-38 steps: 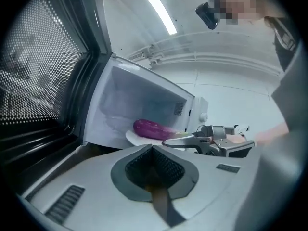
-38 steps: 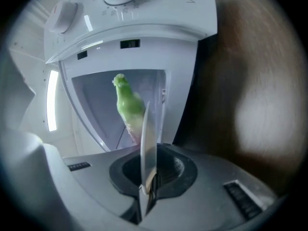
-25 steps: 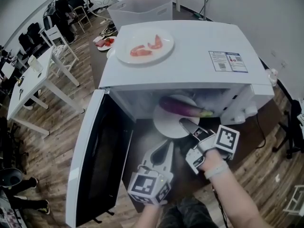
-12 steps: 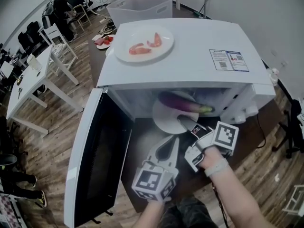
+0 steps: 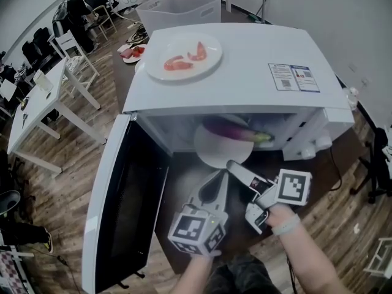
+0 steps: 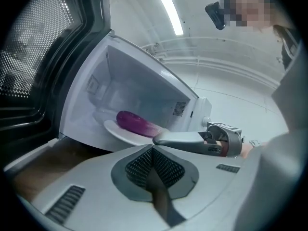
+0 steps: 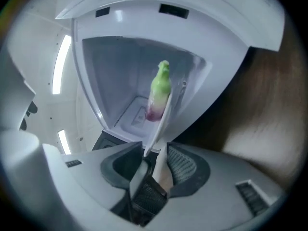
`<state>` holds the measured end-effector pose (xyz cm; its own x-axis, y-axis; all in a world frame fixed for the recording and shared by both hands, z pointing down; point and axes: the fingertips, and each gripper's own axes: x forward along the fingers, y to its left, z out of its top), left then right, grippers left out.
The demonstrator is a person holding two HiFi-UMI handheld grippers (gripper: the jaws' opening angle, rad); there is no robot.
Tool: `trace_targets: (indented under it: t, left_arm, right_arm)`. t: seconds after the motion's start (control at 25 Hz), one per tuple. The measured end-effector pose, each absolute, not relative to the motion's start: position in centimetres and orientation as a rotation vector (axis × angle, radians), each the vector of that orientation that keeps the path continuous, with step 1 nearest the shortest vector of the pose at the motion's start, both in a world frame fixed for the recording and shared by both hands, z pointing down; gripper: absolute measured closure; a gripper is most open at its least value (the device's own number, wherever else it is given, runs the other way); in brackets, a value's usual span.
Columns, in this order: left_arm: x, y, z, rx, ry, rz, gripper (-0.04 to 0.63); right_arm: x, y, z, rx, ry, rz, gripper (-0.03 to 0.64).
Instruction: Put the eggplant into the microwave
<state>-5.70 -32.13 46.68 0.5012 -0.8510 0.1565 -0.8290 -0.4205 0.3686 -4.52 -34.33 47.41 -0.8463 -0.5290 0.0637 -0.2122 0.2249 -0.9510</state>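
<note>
The purple eggplant with a green stem end lies on a white plate inside the open white microwave; the plate's front rim sticks out of the opening. My right gripper is level at that rim. Its jaws have just been opening and now stand open, with the plate's thin edge still between them and the eggplant beyond. My left gripper is shut and empty just left of it, in front of the opening. From the left gripper I see the eggplant and the right gripper's finger.
The microwave door hangs wide open to the left. A plate with red food pieces sits on the microwave's top. A white bin stands behind it, and tables and chairs are at the far left.
The right gripper's jaws have opened off the plate's rim, and that gripper has rolled and drawn back slightly. The left gripper has hardly moved.
</note>
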Motion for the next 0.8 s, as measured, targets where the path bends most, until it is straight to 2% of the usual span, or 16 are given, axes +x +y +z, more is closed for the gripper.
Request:
trace_targets:
  t: [0.2, 0.4, 0.8]
  left_arm:
    - [-5.5, -32.3, 46.7, 2.349, -1.391, -0.079, 0.591]
    - [-5.7, -32.5, 46.7, 2.333, -1.394, -0.093, 0.592]
    - [-5.9, -32.8, 46.8, 2.314, -1.396, -0.105, 0.592]
  right_arm:
    - [-2.5, -33.1, 48.5, -0.814, 2.322, -1.59, 0.458]
    - [-1.2, -32.5, 49.1, -0.952, 2.504, -1.405, 0.615]
    - [-2.4, -32.3, 47.4, -1.187, 2.931, -0.786, 0.617]
